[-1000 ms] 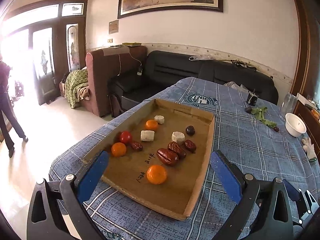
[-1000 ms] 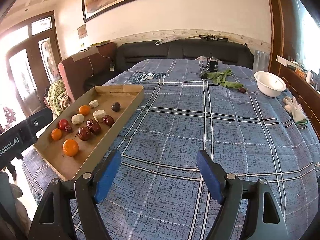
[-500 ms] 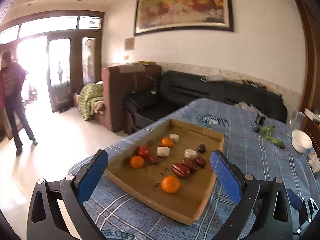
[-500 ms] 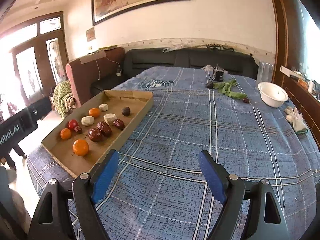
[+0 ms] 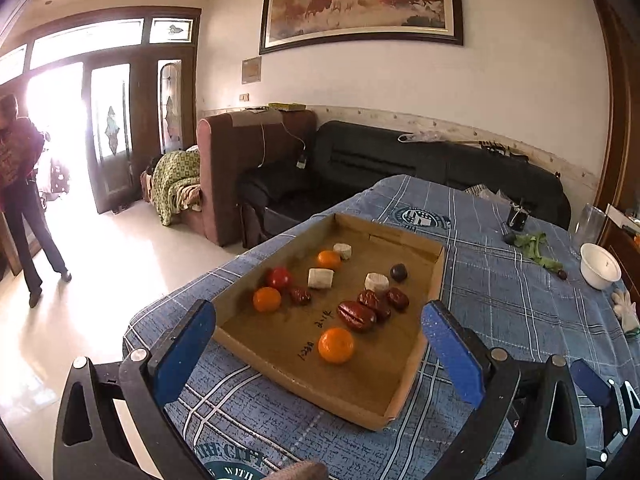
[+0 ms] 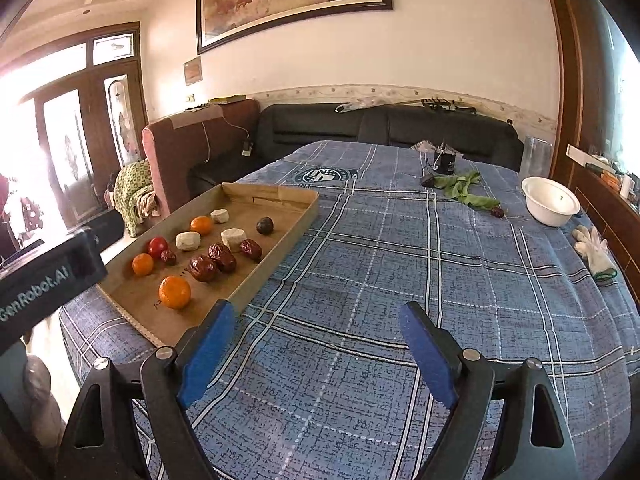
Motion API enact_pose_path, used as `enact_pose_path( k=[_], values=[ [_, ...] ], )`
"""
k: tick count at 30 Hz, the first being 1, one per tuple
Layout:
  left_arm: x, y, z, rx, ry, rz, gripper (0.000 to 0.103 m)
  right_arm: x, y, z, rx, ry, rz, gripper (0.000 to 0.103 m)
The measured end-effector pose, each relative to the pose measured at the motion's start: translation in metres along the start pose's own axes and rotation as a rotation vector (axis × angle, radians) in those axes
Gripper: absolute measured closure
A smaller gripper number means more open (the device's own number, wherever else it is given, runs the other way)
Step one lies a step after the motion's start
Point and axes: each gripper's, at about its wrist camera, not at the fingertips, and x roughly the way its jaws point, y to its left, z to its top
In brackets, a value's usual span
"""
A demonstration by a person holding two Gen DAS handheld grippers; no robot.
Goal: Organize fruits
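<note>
A shallow cardboard tray (image 5: 430, 308) lies on the blue plaid tablecloth and holds mixed fruit: three oranges, the nearest (image 5: 336, 345) at the front, a red tomato (image 5: 279, 277), several dark red dates (image 5: 357, 316), a dark plum (image 5: 398, 272) and three white chunks (image 5: 320, 278). My left gripper (image 5: 316, 352) is open and empty, held above the tray's near end. My right gripper (image 6: 316, 350) is open and empty over bare cloth, right of the tray (image 6: 296, 226). The nearest orange (image 6: 175, 292) also shows in the right wrist view.
A white bowl (image 6: 550, 201), green leaves (image 6: 464, 190), a small black device (image 6: 445, 163) and a white glove (image 6: 594, 249) sit on the table's far right. Sofas stand beyond the table. A person (image 5: 22, 208) stands by the bright doorway at left.
Both grippers have risen and pulled back a little, so the tray looks smaller and farther off. Both stay open. The fruit has not moved.
</note>
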Motion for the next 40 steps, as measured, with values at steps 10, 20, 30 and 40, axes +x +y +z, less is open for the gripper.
enact_pose_path(
  k=[10,20,30,40],
  values=[
    [0.01,0.0,-0.004,-0.001,0.045,-0.023,0.0,0.005,0.004,-0.002,-0.007,0.013,0.006,0.013],
    [0.017,0.0,-0.007,-0.006,0.07,-0.049,0.0,0.009,0.004,-0.004,-0.005,0.026,0.013,0.012],
    [0.027,0.004,-0.009,-0.023,0.109,-0.06,0.0,0.011,0.013,-0.006,-0.033,0.034,0.038,0.012],
    [0.035,0.015,0.001,-0.034,0.144,-0.119,0.0,0.017,0.028,0.002,-0.068,0.059,0.107,0.012]
  ],
)
